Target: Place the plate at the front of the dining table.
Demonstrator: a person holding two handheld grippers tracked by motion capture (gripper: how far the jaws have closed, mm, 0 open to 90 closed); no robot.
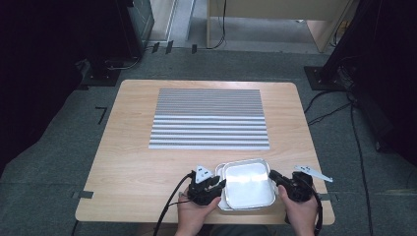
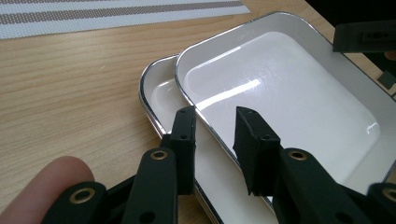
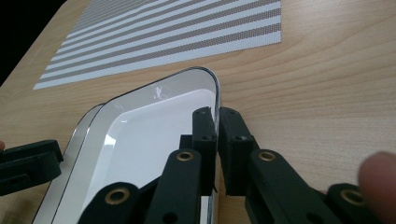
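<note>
Two white enamel trays are sitting near the front edge of the table, toward its right half, one nested on the other. The upper tray is lying slightly askew over the lower tray, whose rim is peeking out along the left and rear sides. Behind them, a striped placemat is lying flat across the middle of the table, well apart from the trays. The left gripper is coming in at the left side of the stack, held in the person's left hand. In the left gripper view its jaws are standing apart and straddling the upper tray's rim: one jaw is hanging over the exposed strip of the lower tray, the other is inside the upper tray's basin, and the pads are not pressing on the rim. The right gripper is working the right side of the stack, held in the person's right hand. In the right gripper view its jaws are standing nearly together with the upper tray's thin right rim between them, clamped or very close to it; a sliver of gap is showing on the outer side. A fingertip is resting at the lower right of that view.
</note>
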